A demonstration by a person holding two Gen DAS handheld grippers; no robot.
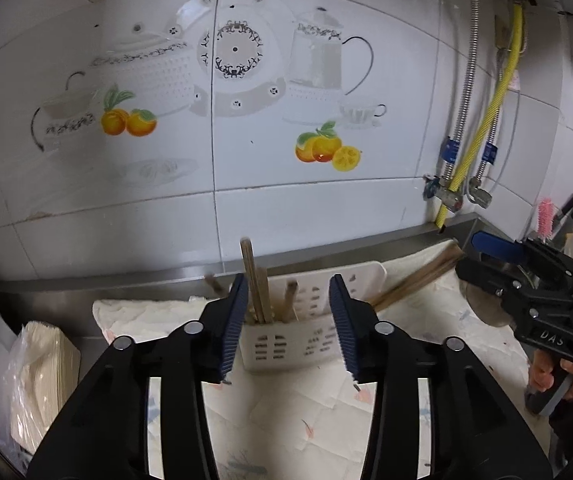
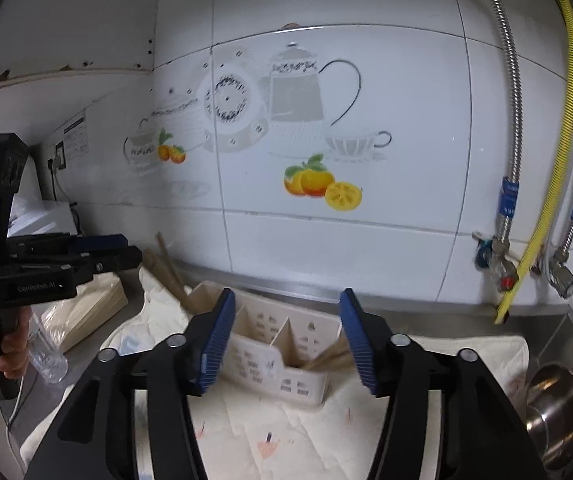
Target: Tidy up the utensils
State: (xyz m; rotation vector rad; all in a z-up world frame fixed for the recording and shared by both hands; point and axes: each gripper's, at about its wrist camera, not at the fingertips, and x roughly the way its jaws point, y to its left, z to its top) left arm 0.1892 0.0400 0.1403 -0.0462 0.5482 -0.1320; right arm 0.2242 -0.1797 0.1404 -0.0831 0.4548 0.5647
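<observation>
A white slotted utensil holder (image 1: 290, 340) stands on a patterned cloth (image 1: 286, 408) by the tiled wall. Several brown chopsticks (image 1: 256, 284) stand in its left compartment. More chopsticks (image 1: 418, 278) lie on the cloth behind and to the right of it. My left gripper (image 1: 288, 330) is open and empty, just in front of the holder. In the right wrist view the holder (image 2: 282, 354) sits between the fingers of my right gripper (image 2: 286, 336), which is open and empty. Chopsticks (image 2: 332, 356) show beside its right finger, others (image 2: 166, 276) at the left.
A bagged stack of paper (image 1: 42, 372) lies at the left. A steel pot (image 2: 558, 408) sits at the right. Hoses and valves (image 2: 526, 256) hang on the wall at the right. The right gripper also shows in the left view (image 1: 486, 254), and the left one in the right view (image 2: 126, 254).
</observation>
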